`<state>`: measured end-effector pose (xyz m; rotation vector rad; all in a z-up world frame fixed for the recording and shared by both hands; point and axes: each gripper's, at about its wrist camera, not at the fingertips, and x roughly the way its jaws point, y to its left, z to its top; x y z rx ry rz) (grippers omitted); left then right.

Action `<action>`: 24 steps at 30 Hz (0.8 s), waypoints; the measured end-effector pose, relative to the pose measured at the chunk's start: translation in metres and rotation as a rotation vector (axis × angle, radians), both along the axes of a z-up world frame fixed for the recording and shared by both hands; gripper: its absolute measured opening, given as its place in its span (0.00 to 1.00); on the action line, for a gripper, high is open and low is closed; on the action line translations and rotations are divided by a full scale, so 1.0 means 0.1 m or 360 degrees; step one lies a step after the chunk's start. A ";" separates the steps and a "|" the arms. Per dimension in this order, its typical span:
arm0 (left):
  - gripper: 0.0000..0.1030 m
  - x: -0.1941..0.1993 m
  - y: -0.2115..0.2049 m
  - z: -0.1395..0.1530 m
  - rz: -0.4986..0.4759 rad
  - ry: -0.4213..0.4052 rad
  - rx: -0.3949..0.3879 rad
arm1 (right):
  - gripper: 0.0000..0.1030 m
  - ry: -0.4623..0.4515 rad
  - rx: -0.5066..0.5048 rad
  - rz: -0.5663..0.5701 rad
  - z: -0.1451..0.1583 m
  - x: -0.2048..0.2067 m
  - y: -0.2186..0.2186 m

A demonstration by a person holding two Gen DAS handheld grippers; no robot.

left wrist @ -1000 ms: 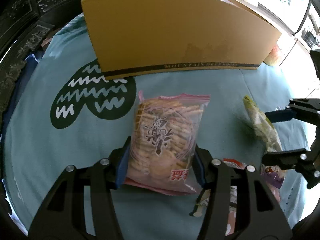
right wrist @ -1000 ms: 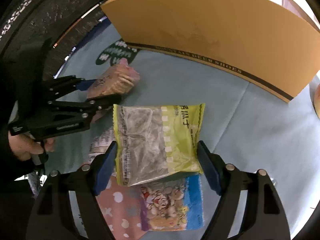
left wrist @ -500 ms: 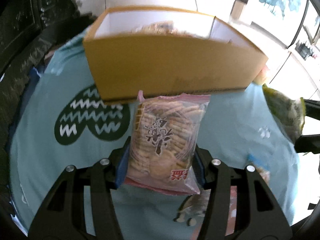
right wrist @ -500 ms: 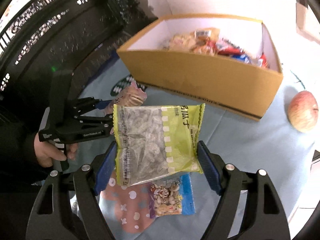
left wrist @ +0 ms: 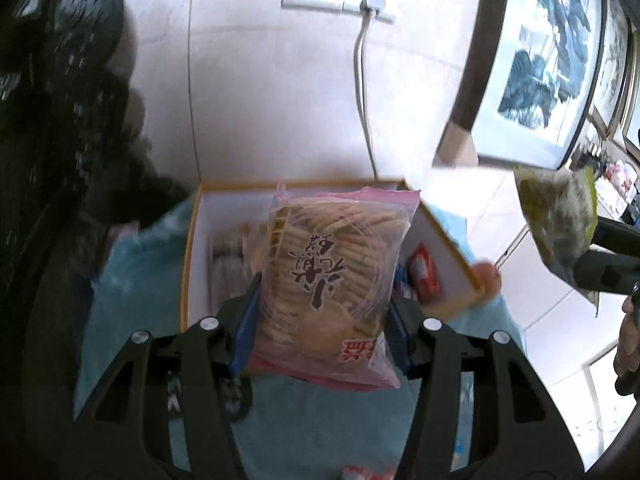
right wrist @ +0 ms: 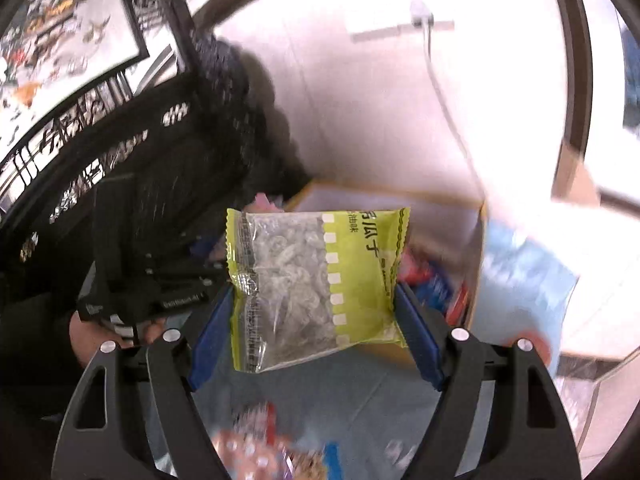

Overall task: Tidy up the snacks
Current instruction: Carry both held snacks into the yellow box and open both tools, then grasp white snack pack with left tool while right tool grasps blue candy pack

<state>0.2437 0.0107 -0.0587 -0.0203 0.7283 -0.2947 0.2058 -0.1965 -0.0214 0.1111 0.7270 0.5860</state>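
While both bags ride aloft, open cardboard box (left wrist: 192, 264) ahead and below, already part-filled with packets. Left gripper (left wrist: 320, 320) clamped on cracker bag (left wrist: 332, 276), long axis upright, hanging over the box mouth; nearer of the two. Right gripper (right wrist: 316, 320) clamped on green seed bag (right wrist: 316, 280), short of the near wall. Apple (left wrist: 486, 280) just beside box corner.

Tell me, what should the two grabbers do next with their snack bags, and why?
Probably carry both forward over the open cardboard box. The left gripper grips the cracker bag, the right gripper grips the green bag, both raised off the cloth, and other snacks already lie in that box.
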 end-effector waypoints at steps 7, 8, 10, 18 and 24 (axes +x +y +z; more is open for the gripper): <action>0.98 0.66 -0.12 0.20 0.0148 -0.0043 0.0212 | 0.91 -0.0015 -0.0055 -0.0275 0.13 0.73 -0.06; 0.98 0.73 -0.10 0.18 0.0179 -0.0010 0.0211 | 0.91 0.0033 -0.0084 -0.0310 0.07 0.83 -0.07; 0.98 0.81 -0.03 0.12 0.0216 0.0070 0.0205 | 0.91 0.0082 -0.0127 -0.0361 -0.04 0.88 -0.09; 0.98 0.34 0.08 -0.17 0.0244 0.0086 0.0212 | 0.92 0.0133 -0.0090 -0.0351 -0.35 0.54 -0.21; 0.98 -0.32 0.08 -0.71 0.0186 0.0236 0.0168 | 0.94 0.0312 -0.0111 -0.0317 -0.77 -0.02 -0.24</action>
